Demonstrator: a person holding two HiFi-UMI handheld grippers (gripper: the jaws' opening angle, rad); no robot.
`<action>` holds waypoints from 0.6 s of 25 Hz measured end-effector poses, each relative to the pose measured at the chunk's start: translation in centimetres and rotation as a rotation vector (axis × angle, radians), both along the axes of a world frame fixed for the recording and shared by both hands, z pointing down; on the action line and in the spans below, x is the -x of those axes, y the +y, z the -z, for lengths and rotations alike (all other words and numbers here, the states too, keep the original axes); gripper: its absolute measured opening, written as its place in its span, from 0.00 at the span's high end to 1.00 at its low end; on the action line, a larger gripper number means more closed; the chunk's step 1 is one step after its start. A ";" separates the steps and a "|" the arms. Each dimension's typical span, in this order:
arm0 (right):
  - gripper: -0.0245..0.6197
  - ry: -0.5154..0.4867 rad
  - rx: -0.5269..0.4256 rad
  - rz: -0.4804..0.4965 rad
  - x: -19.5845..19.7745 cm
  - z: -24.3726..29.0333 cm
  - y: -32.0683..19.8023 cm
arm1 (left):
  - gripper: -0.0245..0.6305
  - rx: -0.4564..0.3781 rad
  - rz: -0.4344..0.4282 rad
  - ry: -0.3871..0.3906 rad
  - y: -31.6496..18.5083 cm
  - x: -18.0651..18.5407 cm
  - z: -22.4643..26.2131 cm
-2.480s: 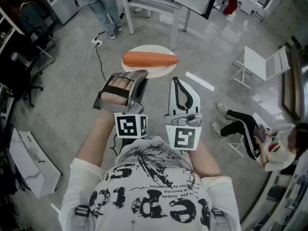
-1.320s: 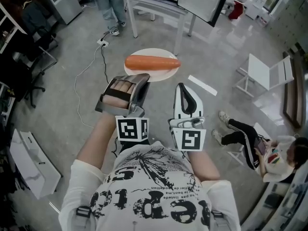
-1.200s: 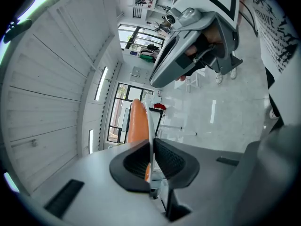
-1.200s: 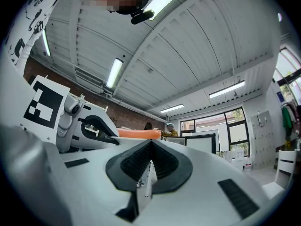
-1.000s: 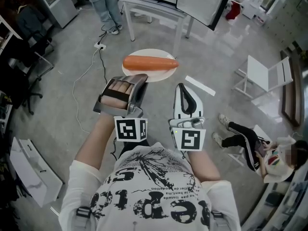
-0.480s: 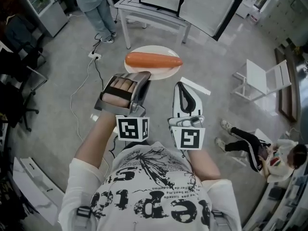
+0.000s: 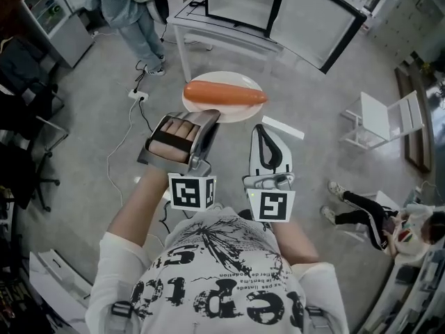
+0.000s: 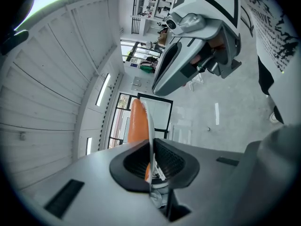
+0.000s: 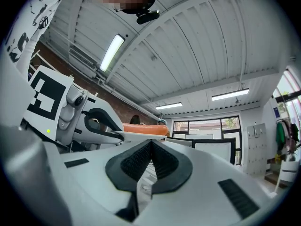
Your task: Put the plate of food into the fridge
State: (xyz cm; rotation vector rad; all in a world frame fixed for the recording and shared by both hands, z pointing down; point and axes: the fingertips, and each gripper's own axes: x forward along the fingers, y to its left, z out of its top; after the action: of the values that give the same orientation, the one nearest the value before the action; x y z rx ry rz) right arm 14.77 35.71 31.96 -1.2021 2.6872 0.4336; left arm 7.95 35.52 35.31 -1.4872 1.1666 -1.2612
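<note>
The left hand-held gripper pinches the near rim of the plate, upper centre of the frame; the right hand-held gripper is closed and empty. The plate looks stiff and breakable, and its carrot could roll, so carry it level by the rim.

plate edge hidden under left claw
</note>
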 end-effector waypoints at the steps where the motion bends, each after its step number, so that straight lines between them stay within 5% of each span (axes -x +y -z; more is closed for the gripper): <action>1: 0.96 0.000 0.003 0.004 0.7 -0.2 -0.4 | 0.92 0.001 0.001 0.000 -0.4 0.7 -0.2; 15: 0.96 0.005 0.012 0.061 4.6 -1.3 -12.7 | 0.92 0.013 0.057 -0.002 -11.8 5.0 -1.2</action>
State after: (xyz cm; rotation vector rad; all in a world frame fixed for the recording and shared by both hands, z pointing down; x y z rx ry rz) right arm 10.13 23.05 33.22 -1.1207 2.7265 0.4124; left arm 2.94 23.73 36.55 -1.4713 1.2094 -1.3110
